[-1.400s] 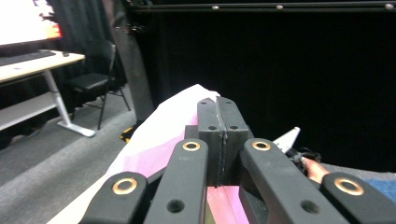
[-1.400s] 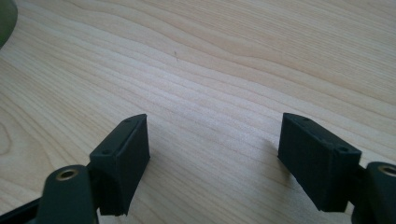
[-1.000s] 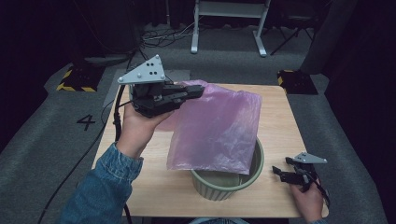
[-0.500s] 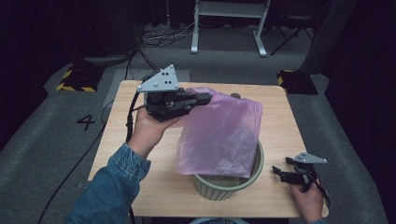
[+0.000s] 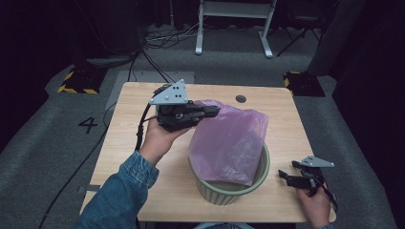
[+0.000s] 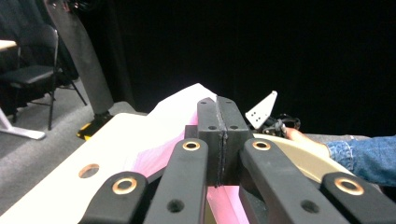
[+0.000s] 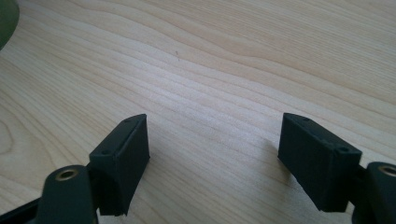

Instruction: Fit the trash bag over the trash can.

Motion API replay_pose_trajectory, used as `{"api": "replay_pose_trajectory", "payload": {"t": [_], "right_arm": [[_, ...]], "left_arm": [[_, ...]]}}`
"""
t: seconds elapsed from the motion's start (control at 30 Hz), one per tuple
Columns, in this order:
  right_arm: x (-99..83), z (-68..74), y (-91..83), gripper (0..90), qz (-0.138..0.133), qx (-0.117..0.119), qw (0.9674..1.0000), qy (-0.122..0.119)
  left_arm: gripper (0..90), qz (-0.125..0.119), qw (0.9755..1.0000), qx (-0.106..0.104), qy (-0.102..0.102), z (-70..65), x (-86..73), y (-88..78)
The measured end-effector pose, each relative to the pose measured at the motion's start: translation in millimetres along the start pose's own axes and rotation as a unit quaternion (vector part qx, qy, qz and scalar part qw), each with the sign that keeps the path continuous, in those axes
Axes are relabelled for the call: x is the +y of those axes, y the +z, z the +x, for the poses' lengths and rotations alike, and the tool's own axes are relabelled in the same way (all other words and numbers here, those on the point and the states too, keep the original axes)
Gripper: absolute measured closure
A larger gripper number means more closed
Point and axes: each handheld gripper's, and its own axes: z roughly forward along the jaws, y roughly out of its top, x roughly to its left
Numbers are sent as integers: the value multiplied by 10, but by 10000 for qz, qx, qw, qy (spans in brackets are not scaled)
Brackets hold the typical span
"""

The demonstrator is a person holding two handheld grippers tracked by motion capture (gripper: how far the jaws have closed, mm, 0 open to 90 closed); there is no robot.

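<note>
Over the green bin (image 5: pixel 228 190) at the table's near right, we keep the left gripper (image 5: pixel 208 111) clenched on the pink bag (image 5: pixel 229 143), lower it straight in so its bottom seats, while the right gripper (image 5: pixel 290 171) rests released alongside.

Bare table (image 5: pixel 133 124) lies open left of the green bin (image 5: pixel 261 172), and a narrower strip on its right, partly taken by the right gripper (image 5: pixel 286 171); the pink bag (image 5: pixel 229 140) stands in the bin's mouth, blocking entry from above. The left gripper (image 5: pixel 216 110), clamped on the bag's top edge, bars the approach from the far left.
</note>
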Motion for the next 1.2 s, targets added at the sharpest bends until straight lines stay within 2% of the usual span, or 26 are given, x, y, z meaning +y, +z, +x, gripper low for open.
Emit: {"api": "replay_pose_trajectory", "payload": {"t": [0.33, 0.57, 0.77, 0.9, 1.07, 1.2], "right_arm": [[0, 0, 0, 248, -1, 0, 10000, -2], [0, 0, 0, 248, -1, 0, 10000, -1], [0, 0, 0, 248, -1, 0, 10000, -1], [0, 0, 0, 248, 0, -1, 10000, -1], [0, 1, -1, 248, 5, 3, 10000, 9], [1, -2, 0, 247, 3, 4, 10000, 9]], "left_arm": [[896, 165, 9996, -137, -194, 23, -262, 131], [896, 323, 9988, -206, -296, 70, -422, 151], [895, 715, 9971, -107, -215, 58, -556, 144], [894, 817, 9964, -100, -212, 45, -607, 143], [893, 902, 9954, -94, -303, 37, -683, 133], [886, 1019, 9943, 26, -308, 7, -724, 99]]}}
